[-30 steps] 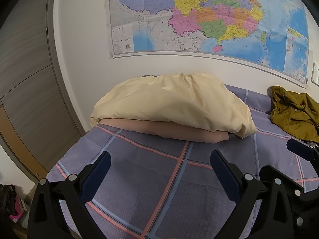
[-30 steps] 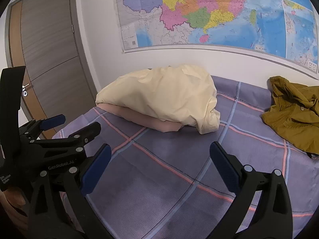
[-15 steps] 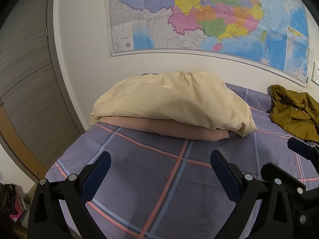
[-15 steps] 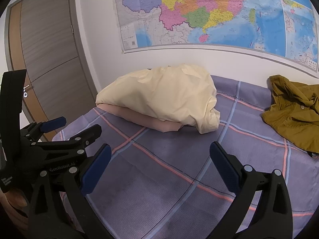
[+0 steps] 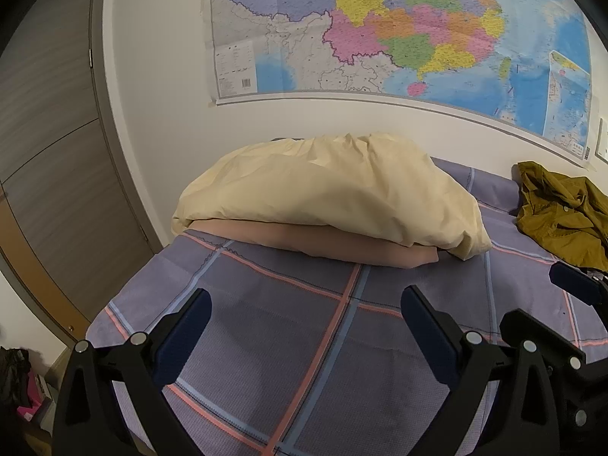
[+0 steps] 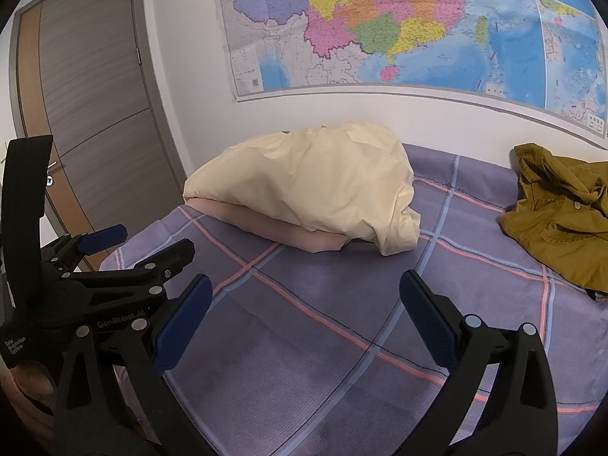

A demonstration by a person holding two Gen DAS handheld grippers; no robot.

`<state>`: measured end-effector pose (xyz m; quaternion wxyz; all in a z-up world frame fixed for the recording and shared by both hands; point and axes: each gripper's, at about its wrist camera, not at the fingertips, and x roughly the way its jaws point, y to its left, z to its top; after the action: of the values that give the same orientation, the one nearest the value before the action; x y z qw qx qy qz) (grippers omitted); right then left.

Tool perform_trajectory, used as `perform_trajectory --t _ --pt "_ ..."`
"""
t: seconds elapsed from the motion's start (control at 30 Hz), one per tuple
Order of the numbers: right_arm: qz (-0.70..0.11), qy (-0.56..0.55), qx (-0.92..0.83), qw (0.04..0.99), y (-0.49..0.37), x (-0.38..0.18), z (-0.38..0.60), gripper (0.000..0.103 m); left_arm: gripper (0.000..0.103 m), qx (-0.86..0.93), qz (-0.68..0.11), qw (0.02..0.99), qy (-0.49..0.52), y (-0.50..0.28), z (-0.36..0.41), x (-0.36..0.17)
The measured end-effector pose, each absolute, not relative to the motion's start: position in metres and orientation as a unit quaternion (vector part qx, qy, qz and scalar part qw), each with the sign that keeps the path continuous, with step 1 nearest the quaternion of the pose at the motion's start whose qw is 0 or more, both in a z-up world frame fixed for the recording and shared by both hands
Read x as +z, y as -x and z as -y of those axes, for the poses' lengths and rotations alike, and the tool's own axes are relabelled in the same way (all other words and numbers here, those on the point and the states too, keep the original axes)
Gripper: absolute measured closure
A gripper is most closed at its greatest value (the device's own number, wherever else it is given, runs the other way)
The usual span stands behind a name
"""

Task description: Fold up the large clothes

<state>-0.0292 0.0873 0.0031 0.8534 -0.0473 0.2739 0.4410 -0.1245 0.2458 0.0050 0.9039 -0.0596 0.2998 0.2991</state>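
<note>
The bed [image 5: 288, 342], covered in a purple sheet with pink and blue stripes, carried 3 soft things: a cream pillow [image 5: 334, 193] lying on top of a folded peach blanket [image 5: 342, 241] near the wall, and a crumpled olive-brown jacket [image 6: 558, 220] well apart from them at the right. The left gripper [image 5: 304, 326] hovered over the bare sheet with its jaws spread wide and nothing between them. The right gripper [image 6: 306, 311] was likewise released and empty, well short of the jacket. A large coloured map [image 6: 399, 26] hung on the wall above the bed. Only the right wrist view showed the body of the left gripper at its left edge, with white lettering on it, and the full wooden door [image 6: 95, 114] with its handle. Only the left wrist view showed a dark bag [image 5: 13, 376] and something pink on the floor beside the bed.
</note>
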Motion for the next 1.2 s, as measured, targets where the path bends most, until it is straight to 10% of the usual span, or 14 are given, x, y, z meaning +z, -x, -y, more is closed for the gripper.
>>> perform_trajectory --t 1.2 --pt "-0.282 0.042 0.437 0.853 0.0291 0.0015 -0.0868 0.005 0.007 0.298 -0.304 0.903 0.062 0.1230 -0.2443 0.0022"
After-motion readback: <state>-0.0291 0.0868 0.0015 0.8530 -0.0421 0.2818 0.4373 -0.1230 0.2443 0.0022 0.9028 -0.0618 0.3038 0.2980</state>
